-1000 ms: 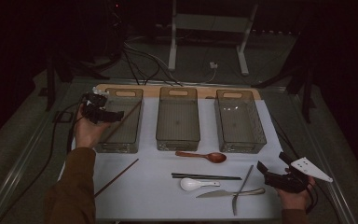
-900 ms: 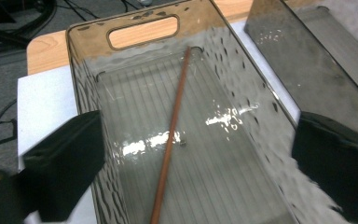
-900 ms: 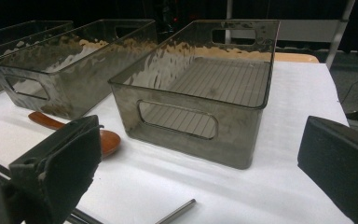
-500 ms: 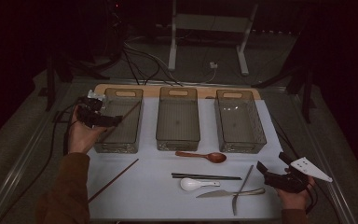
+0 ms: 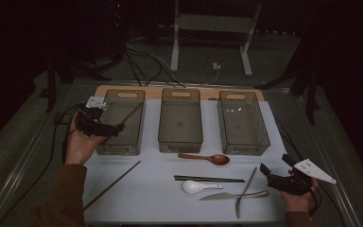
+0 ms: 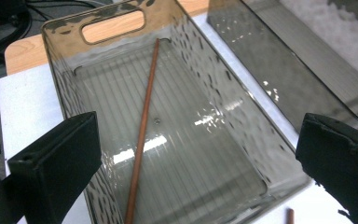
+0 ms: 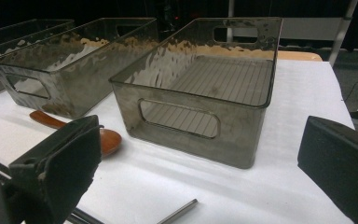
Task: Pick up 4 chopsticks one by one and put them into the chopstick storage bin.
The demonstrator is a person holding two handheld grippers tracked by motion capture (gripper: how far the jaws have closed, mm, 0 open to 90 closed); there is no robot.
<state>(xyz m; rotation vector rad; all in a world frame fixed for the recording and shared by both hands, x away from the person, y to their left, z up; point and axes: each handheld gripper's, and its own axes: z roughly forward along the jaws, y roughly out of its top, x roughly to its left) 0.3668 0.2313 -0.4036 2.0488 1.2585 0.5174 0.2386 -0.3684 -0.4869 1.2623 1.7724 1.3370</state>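
A person is sitting at a table covered by a white cloth (image 5: 170,198), holding a black two-jaw gripper in each hand. Three smoky transparent plastic bins are standing in a row along the cloth's far edge. The left gripper (image 5: 109,128) is hovering over the near left side of the leftmost bin (image 5: 105,144); its jaws have just been opening and are standing wide apart with nothing between them. A thin brown wooden chopstick (image 6: 143,126) is lying slantwise inside that bin, its far end leaning up against the wall below the handle slot (its near end is running out of the left gripper view). A second brown chopstick (image 5: 113,184) is lying on the cloth toward the near left corner. The right gripper (image 5: 270,176) is resting near the cloth's near right corner, jaws spread wide and empty, facing the rightmost bin (image 7: 223,140).
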